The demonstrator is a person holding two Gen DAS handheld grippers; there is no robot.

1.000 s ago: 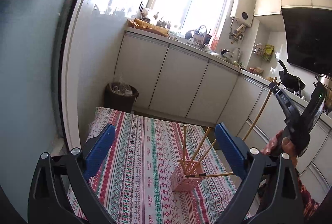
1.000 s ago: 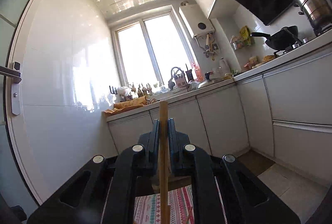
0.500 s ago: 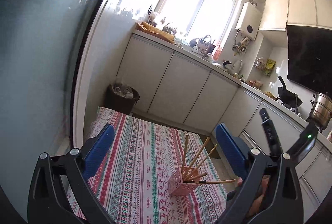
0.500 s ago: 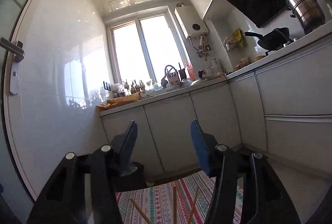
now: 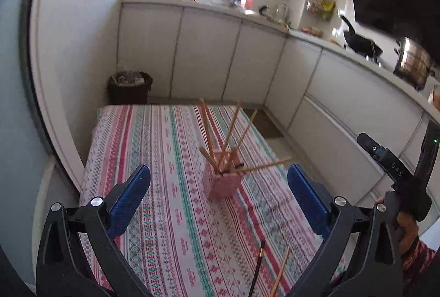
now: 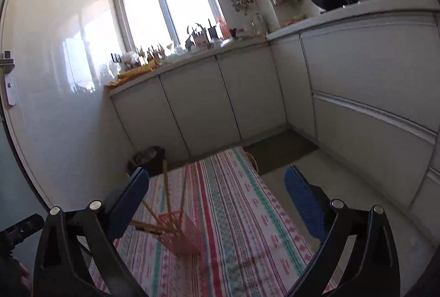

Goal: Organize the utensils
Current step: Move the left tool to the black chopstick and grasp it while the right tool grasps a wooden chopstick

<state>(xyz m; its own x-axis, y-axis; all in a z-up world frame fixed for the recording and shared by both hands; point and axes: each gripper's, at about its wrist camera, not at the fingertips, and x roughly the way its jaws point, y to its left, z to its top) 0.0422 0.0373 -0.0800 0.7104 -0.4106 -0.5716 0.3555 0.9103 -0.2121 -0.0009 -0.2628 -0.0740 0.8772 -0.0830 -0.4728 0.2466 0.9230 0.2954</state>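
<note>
Left tool [image 5: 218, 196] spread wide, nothing between its blue pads; hovering above the near end of the counter [image 5: 154, 148], aimed down at the striped cloth; well placed for a drop onto whatever lies loose below.

Right tool [image 6: 217, 200] likewise wide open and empty; also visible at the right edge of the left wrist view, held off past the counter's right edge, clear of the work.

Pink holder [image 5: 221, 181] standing upright near the middle of the counter, somewhat toward the right edge; several wooden chopsticks [image 5: 232, 129] fanned out of its top, most leaning up and away, one lying nearly level with its tip toward the right edge; tilted so because the slim sticks rest against the rim of a wide opening.

Two loose chopsticks [image 5: 257, 268], one dark and one pale, flat on the cloth near the near edge, side by side, apart from the holder; probably the next pieces to collect, so task judged partly done.

Thin sticks flat on cloth: likely awkward to pinch, prone to roll.
</note>
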